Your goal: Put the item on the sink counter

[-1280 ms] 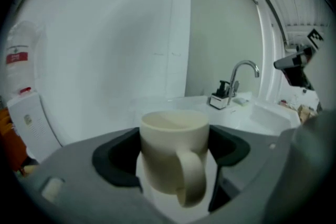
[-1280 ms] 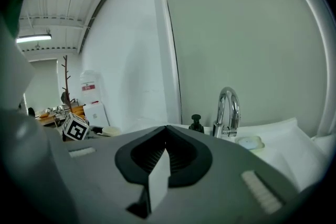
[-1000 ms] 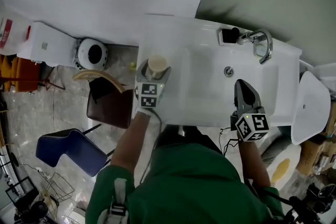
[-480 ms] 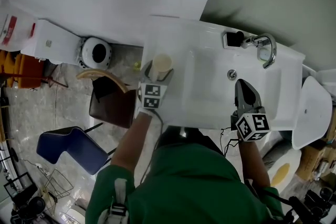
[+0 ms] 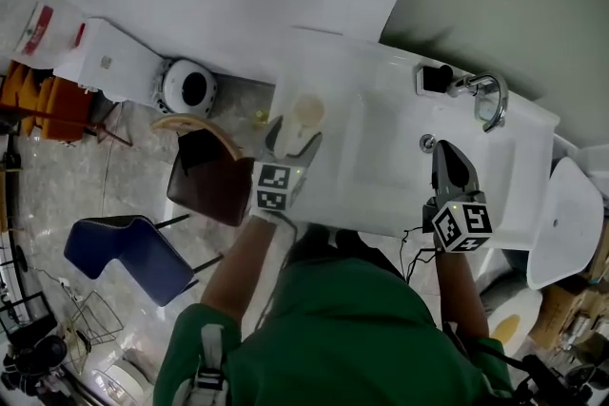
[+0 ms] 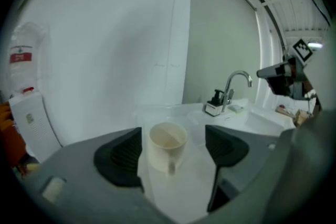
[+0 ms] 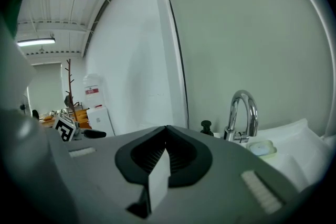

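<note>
A cream mug [image 5: 306, 112] stands upright on the left end of the white sink counter [image 5: 366, 200]. My left gripper [image 5: 293, 134] is open, with one jaw on each side of the mug; in the left gripper view the mug [image 6: 167, 147] sits in the gap of the left gripper [image 6: 173, 139], apart from both pads. My right gripper [image 5: 445, 153] hovers over the basin's right part, shut and empty. In its own view the right gripper [image 7: 167, 131] has its jaws pressed together.
A chrome faucet [image 5: 485, 95] and a black-topped soap dispenser [image 5: 436, 77] stand at the back of the basin, with a soap dish [image 7: 261, 148] beside them. Left of the counter are a brown chair [image 5: 209, 187] and a blue chair [image 5: 124, 257]. A white fixture [image 5: 561, 214] is at right.
The left gripper's jaws have spread and drawn back slightly from the mug, which now stands on the counter. The right gripper has stayed where it was.
</note>
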### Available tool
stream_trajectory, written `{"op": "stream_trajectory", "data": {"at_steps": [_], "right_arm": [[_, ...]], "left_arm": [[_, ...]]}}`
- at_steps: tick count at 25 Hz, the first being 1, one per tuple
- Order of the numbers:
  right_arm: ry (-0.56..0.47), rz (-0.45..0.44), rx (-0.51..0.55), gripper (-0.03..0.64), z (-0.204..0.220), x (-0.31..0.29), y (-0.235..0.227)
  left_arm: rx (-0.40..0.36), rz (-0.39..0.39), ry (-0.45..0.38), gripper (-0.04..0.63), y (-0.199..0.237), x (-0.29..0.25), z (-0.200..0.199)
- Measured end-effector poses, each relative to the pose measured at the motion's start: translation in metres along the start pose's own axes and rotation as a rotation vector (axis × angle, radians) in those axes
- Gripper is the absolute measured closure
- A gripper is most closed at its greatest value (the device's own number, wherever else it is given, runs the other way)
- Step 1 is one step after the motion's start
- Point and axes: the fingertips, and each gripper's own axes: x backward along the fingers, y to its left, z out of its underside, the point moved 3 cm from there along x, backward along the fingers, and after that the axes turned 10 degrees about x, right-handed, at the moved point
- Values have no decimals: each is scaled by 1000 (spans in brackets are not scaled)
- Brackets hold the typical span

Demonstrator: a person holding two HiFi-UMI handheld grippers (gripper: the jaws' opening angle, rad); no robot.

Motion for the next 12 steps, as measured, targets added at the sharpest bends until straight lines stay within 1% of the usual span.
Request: {"op": "stream_trajectory", "data": {"at_steps": [3,5,6,9,11,12], "right_arm": [[-25,-7,6,618,-10,3,2],[-45,-17,18,618,-18,5,5],[-57,-22,28,618,-23,5,7],[-93,-37,55,618,-36,8,13],[-113,-49,64,618,-45,11,17],[-123,-55,67,618,-49,12,18]], "left_arm": [[-4,25,-34,232,-8,19,-17],[-10,30,-74,261,-11,31,-34],[-13,32,-97,278,-13,37,-43],[-29,29,-158,361,-20,57,-67],[-31,17,-190,394,-25,72,-81],[-31,9,-204,400,-26,79,-87]]}}
